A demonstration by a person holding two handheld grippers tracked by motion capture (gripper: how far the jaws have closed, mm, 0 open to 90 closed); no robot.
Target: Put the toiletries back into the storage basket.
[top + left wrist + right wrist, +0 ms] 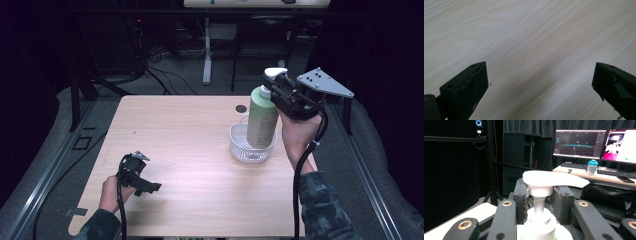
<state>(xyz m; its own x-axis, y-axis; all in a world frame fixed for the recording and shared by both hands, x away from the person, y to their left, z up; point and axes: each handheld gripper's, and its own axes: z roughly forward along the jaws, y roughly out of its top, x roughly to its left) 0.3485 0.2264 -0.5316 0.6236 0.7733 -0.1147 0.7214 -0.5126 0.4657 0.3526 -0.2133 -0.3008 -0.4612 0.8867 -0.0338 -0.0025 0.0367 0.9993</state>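
A pale green pump bottle (261,122) with a white pump head (274,73) stands upright with its lower end inside a small white mesh basket (239,148) at the right of the wooden table (190,140). I cannot tell whether its base rests on the basket floor. My right gripper (275,85) is shut on the bottle's pump neck (539,203), with one jaw on each side just under the pump head (554,180). At the near left, my left gripper (148,187) is held low over bare wood, open (540,72), with nothing between its jaws.
A small dark round hole (241,108) sits in the tabletop behind the basket. Beyond the table are desk legs (206,50) and floor cables. In the right gripper view a desk carries monitors (580,143), a keyboard and a blue-capped bottle (592,168).
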